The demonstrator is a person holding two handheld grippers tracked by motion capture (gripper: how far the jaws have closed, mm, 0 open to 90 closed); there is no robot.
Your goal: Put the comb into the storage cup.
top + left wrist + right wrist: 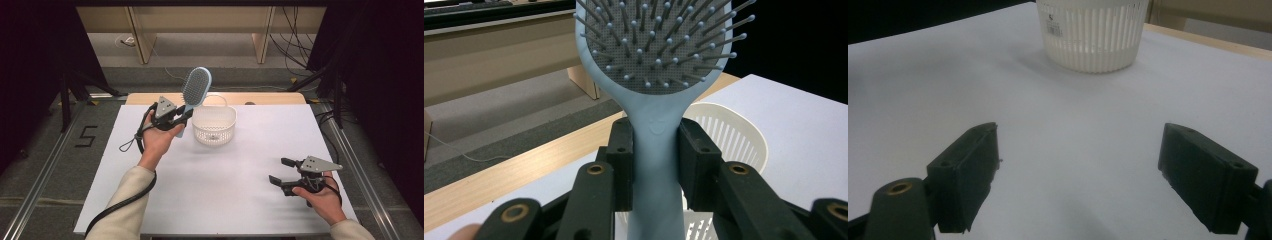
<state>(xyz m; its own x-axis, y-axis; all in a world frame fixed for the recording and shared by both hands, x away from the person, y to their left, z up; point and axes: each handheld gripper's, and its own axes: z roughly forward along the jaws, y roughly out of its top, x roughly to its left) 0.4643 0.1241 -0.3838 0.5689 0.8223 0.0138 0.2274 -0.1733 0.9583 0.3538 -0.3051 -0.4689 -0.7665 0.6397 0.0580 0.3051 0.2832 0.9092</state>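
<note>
We see the left hand-held gripper pinching the pale-blue plastic paddle hairbrush beside the white slotted plastic basket; the right hand-held gripper, spread wide, rests well apart from that basket.

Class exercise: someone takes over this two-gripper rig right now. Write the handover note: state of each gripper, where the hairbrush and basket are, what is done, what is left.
Left gripper: shut on the handle of the light blue plastic paddle hairbrush, held above the table with its bristled head upward, just left of the basket.
Right gripper: open, holding nothing, low over the near right part of the white table.
White slotted plastic basket: upright on the far middle of the table; its contents cannot be made out.
Done: brush gripped and lifted.
Left, probably: move the brush over the basket, lower it in, release.
</note>
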